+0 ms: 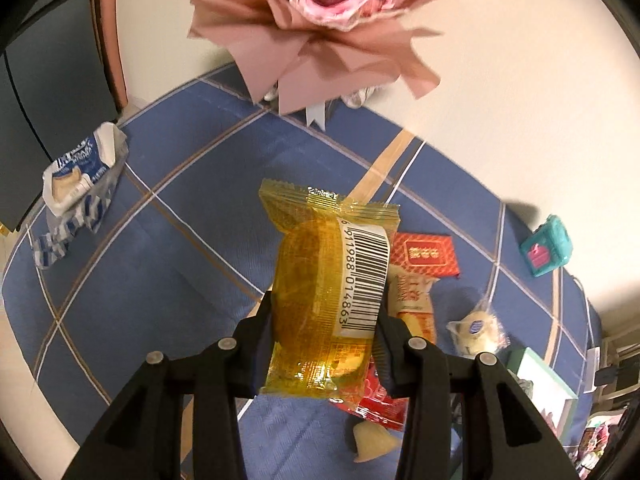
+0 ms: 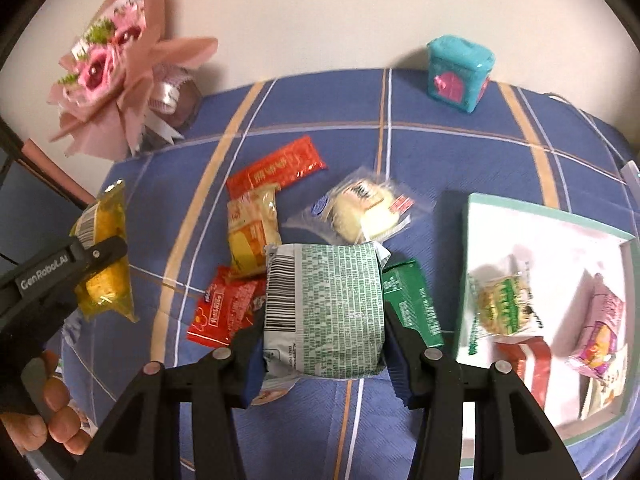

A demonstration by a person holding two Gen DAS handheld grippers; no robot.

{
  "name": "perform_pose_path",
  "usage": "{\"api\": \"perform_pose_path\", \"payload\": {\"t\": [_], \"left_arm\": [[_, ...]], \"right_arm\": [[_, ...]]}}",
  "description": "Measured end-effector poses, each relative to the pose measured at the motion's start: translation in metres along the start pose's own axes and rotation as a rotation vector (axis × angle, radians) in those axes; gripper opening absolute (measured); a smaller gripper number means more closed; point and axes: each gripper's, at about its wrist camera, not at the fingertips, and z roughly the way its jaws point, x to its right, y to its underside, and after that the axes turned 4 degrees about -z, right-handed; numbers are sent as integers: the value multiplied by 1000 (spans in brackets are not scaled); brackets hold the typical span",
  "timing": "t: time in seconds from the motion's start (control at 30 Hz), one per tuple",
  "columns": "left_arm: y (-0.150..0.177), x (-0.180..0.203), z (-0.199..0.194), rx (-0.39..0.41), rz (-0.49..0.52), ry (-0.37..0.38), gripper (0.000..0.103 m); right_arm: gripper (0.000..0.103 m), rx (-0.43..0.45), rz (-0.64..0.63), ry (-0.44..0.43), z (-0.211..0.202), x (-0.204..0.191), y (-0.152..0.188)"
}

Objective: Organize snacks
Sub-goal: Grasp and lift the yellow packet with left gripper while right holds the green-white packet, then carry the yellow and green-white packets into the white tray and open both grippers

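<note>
A blue checked tablecloth [image 2: 328, 100] covers the table, which stands against a pale wall [image 2: 320, 12]. At the far left a pink bouquet [image 2: 120, 72] leans at the wall. On the right lies a white box [image 2: 560, 216] with a green rim; inside it are a green-print cookie pack [image 2: 506, 300], a pink pack [image 2: 600, 332], a red pack [image 2: 528, 364] and a pale one at its near edge. A teal cube [image 2: 460, 74] with a pink door stands at the far edge, near the wall. In the left wrist view a blue-and-white bag [image 1: 80, 176] lies far left, well apart from the rest.

The right gripper [image 2: 324, 340] is clamped on a green-and-white pack [image 2: 332, 308], barcode up, both pads pressing its sides, held above the cloth. The left gripper [image 1: 324, 320] pinches a yellow pack [image 1: 320, 292] with a round cake inside, also lifted clear; in the right wrist view it appears at the left, with a hand [image 2: 52, 412] on the tool's grip.

A loose pile sits mid-table: a long red pack [image 2: 276, 168] farthest, a yellow-and-cream pack [image 2: 250, 232] just in front of it, a clear-wrapped bun [image 2: 360, 212] to their right, a dark green pack [image 2: 414, 300] beside the held one, and a red sachet [image 2: 224, 312] nearest left. A small pale wedge [image 1: 372, 440] lies close by in the left wrist view.
</note>
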Motion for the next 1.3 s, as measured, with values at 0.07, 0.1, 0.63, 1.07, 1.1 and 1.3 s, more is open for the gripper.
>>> {"api": "perform_pose_path", "payload": {"t": [0.07, 0.1, 0.63, 1.07, 1.1, 1.3], "left_arm": [[0, 3, -9, 15, 2, 7, 44], [-1, 5, -10, 20, 2, 8, 44], [10, 44, -45, 81, 67, 43, 44], [49, 124, -51, 55, 222, 153, 44], [51, 128, -53, 54, 232, 158, 44], [73, 167, -57, 42, 325, 193, 44]], "right_arm": [[53, 10, 19, 3, -8, 7, 0], [53, 11, 24, 5, -7, 8, -5], [53, 78, 281, 70, -49, 115, -5], [53, 121, 452, 146, -77, 192, 12], [53, 122, 469, 150, -79, 199, 14], [53, 139, 522, 181, -90, 226, 22]]}}
